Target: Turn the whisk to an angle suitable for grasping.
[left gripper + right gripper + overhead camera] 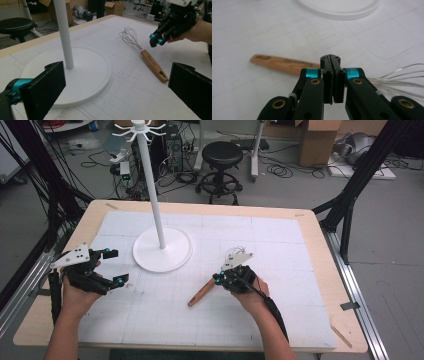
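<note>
High view: stand (162, 251) beside whisk (202, 292) | left gripper (111, 267) agape, empty | right gripper (333, 65) seemingly closed, empty

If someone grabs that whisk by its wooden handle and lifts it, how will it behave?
The whisk looks light: thin wire loops on a slim wooden handle. The handle should stay stiff, while the wires would probably flex and spring if pressed. Its rounded handle lies flat on the table, so a sideways push may roll it a little.

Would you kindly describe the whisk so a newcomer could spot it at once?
Start from the white stand on the table's white mat. To its right lies the whisk, beneath the right hand-held gripper. Its wooden handle and wire loops mark it as the sole utensil.
</note>
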Demonstrator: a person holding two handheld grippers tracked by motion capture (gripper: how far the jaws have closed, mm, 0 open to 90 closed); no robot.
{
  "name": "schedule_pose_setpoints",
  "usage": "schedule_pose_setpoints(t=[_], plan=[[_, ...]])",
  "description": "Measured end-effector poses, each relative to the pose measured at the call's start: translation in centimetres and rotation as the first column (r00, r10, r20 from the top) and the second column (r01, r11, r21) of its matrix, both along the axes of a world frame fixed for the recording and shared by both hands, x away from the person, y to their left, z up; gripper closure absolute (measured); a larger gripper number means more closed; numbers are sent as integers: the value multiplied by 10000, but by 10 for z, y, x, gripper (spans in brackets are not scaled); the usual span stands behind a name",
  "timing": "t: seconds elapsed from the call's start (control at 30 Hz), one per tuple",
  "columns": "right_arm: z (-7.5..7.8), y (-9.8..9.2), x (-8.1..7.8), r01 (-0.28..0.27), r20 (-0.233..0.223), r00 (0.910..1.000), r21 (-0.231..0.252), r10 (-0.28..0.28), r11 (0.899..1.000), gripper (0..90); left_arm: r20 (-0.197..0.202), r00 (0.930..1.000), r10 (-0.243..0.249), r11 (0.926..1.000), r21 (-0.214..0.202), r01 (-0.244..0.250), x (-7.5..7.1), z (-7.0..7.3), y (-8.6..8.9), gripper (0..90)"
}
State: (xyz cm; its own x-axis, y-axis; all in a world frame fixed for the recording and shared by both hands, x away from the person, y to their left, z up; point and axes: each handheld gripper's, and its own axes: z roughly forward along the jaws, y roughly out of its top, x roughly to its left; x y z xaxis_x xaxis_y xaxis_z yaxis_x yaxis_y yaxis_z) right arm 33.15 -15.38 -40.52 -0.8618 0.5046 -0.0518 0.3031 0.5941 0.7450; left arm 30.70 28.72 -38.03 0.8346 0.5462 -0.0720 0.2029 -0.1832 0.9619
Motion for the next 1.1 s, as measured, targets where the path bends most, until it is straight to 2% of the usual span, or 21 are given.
schedule_pose_setpoints(t=[0.13, 0.27, 0.4, 0.5, 0.63, 0.7, 0.73, 0.77, 0.83, 0.87, 1.0, 1.1], plan=[[1, 1, 16, 683, 90, 9976, -416, -680, 9968, 890, -11, 10000, -2, 10000, -7, 2, 0, 0, 1, 18], [-4, 5, 29, 1242, 157, 9922, -799, -1233, 9890, 890, -56, 10000, -4, 10000, -3, 4, 0, -1, 0, 18], [-12, 9, 37, 1512, 214, 9885, -1144, -1498, 9819, 890, -36, 10000, -31, 10000, 65, 31, 0, -1, 1, 18], [-18, 8, 40, 1675, 24, 9857, -1296, -1686, 9773, 891, -38, 10000, -2, 10000, 42, 2, -1, -1, 1, 18], [-17, 6, 39, 1694, -24, 9852, -1379, -1714, 9758, 893, -44, 10000, 14, 10000, 9, -14, -1, -1, 2, 18], [-16, 6, 37, 1696, -38, 9850, -1593, -1724, 9726, 893, -43, 10000, 18, 10000, 39, -18, -1, -1, 2, 18], [-16, 5, 35, 1779, -123, 9830, -1844, -1832, 9666, 894, -38, 10000, 16, 10000, 40, -15, -1, -1, 2, 18], [-17, 5, 34, 1753, -13, 9839, -1941, -1789, 9652, 894, -46, 10000, -4, 10000, 23, 4, -2, -1, 3, 18], [-16, 3, 30, 1826, -113, 9821, -1847, -1878, 9657, 894, -31, 10000, 39, 10000, -62, -39, -2, -2, 3, 18], [-16, 1, 29, 1716, -32, 9845, -1901, -1754, 9666, 894, -53, 10000, 37, 10000, -74, -38, -1, -2, 4, 18], [-14, -3, 23, 1771, -83, 9832, -2004, -1824, 9636, 893, -114, 9999, 96, 9999, -81, -97, 0, -4, 5, 18], [-13, -6, 19, 1896, -214, 9802, -1851, -1968, 9643, 894, -98, 9999, 94, 9999, -134, -95, -1, -4, 4, 18]])
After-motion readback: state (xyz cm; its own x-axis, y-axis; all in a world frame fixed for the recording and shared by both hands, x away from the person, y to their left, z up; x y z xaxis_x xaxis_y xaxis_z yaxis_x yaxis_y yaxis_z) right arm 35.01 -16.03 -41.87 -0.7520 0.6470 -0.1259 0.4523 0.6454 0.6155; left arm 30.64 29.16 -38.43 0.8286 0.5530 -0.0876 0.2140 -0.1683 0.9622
